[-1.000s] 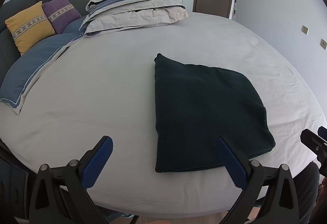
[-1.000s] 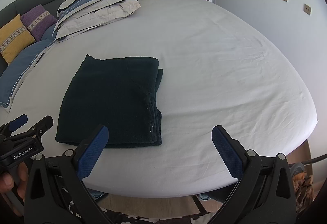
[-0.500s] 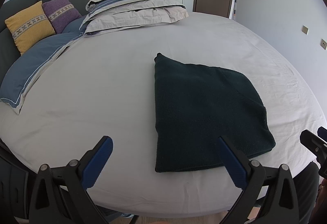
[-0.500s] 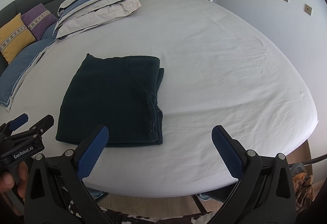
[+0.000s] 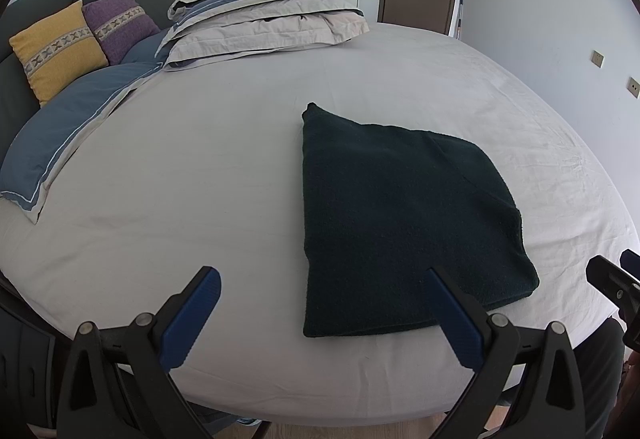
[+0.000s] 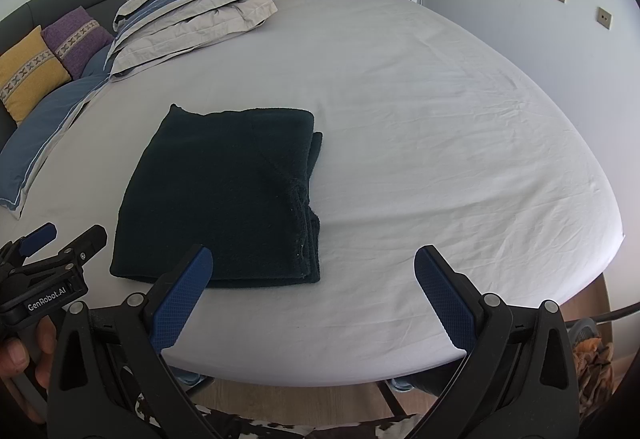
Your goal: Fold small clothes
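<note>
A dark green garment (image 5: pixel 400 215) lies folded into a flat rectangle on the white bed sheet (image 5: pixel 200 167); in the right wrist view the same garment (image 6: pixel 224 191) shows stacked layers along its right edge. My left gripper (image 5: pixel 326 313) hovers open at the bed's near edge, its right finger over the garment's near edge without touching it. My right gripper (image 6: pixel 312 291) is open too, just in front of the garment's near right corner, holding nothing. The left gripper (image 6: pixel 60 251) appears at the left edge of the right wrist view, held by a hand (image 6: pixel 24 355).
A folded grey and blue duvet (image 5: pixel 264 19) sits at the far side of the bed. A blue pillow (image 5: pixel 68 131), a yellow cushion (image 5: pixel 58 51) and a purple cushion (image 5: pixel 120 23) lie at the far left by the dark headboard. Wooden floor shows below the bed's near edge.
</note>
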The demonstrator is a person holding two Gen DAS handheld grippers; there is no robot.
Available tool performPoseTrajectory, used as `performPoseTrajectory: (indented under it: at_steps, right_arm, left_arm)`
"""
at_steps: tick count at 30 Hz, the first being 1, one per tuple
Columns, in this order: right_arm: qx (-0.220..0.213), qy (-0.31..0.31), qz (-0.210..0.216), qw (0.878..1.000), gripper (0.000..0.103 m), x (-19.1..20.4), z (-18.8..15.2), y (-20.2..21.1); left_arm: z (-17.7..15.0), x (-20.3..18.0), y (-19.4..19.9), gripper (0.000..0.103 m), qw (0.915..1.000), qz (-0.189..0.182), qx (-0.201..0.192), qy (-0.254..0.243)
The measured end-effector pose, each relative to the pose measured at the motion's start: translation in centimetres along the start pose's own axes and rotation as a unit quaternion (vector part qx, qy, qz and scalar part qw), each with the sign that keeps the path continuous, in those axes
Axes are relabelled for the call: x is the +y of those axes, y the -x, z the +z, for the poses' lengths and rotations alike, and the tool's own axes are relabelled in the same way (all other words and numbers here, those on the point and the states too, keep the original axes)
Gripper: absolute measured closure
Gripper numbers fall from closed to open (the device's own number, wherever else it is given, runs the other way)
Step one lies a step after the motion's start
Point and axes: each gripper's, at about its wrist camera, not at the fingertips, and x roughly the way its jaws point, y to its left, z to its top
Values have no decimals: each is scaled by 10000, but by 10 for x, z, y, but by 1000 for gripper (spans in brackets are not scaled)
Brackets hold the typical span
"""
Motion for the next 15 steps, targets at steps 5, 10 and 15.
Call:
performPoseTrajectory:
  at_steps: [5,10,15]
  right_arm:
    - [0,26,18,10000,0,2,-2,-1]
    - [14,36,39,10000,0,2,-2,-2]
    - [29,46,57,10000,0,2,-2,-4]
  left_arm:
    - [0,0,0,0,10000,-3,6,-2]
    - [0,0,0,0,10000,-2,9,-2]
    - [-4,1,-1,0,10000,6,18,18]
